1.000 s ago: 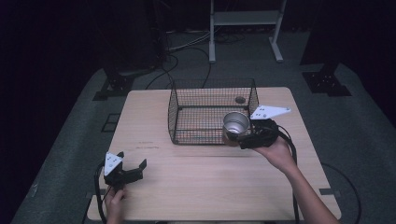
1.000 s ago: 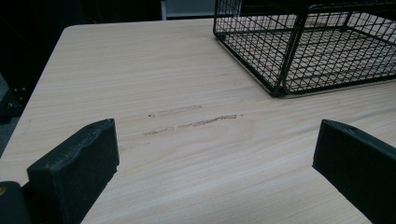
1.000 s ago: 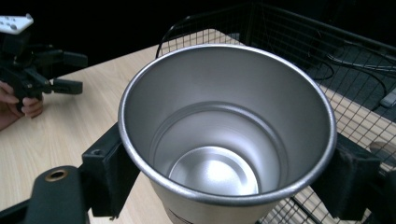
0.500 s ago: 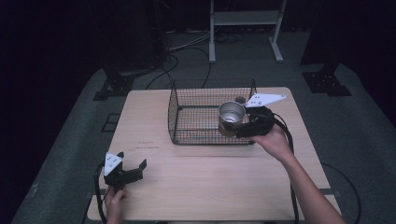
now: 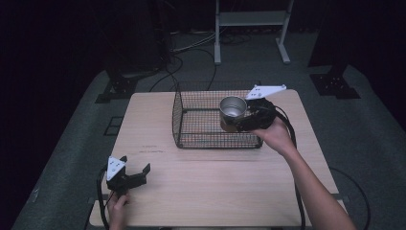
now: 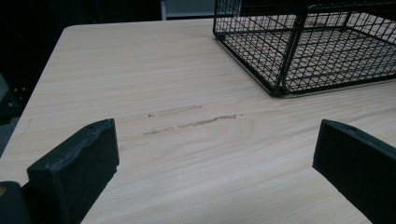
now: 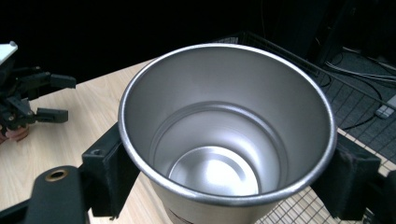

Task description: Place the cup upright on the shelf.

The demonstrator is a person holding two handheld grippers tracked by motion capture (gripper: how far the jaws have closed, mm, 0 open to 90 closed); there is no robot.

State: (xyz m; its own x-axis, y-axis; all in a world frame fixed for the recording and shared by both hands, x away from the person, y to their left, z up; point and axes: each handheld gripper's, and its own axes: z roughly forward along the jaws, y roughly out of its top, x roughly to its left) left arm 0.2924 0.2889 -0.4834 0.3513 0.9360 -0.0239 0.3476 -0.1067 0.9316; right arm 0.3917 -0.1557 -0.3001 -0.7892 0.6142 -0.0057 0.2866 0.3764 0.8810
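One stainless steel cup (image 5: pixel 232 107) is sitting upright between the jaws of the right tool (image 5: pixel 238 122), its open mouth facing up and its brushed silver inside empty, with a stepped ring partway down the wall and a round, shiny bottom; in the right gripper view the cup (image 7: pixel 227 122) is showing a rolled rim, and the two black jaws are pressing against its sides just below that rim. The right hand (image 5: pixel 273 134) is holding this tool above the right end of one black wire basket (image 5: pixel 183 120), which is standing on the far half of the light wooden tabletop (image 5: pixel 225 187); whether the cup is inside the basket walls or just over them is hard to tell. The basket (image 6: pixel 280 51) is looking empty in the left gripper view. The left tool (image 5: pixel 139 173) is lying low at the near left corner of the tabletop, well apart from the basket, its jaws spread wide with nothing between them, and the left hand (image 5: pixel 116 207) is gripping it from behind.
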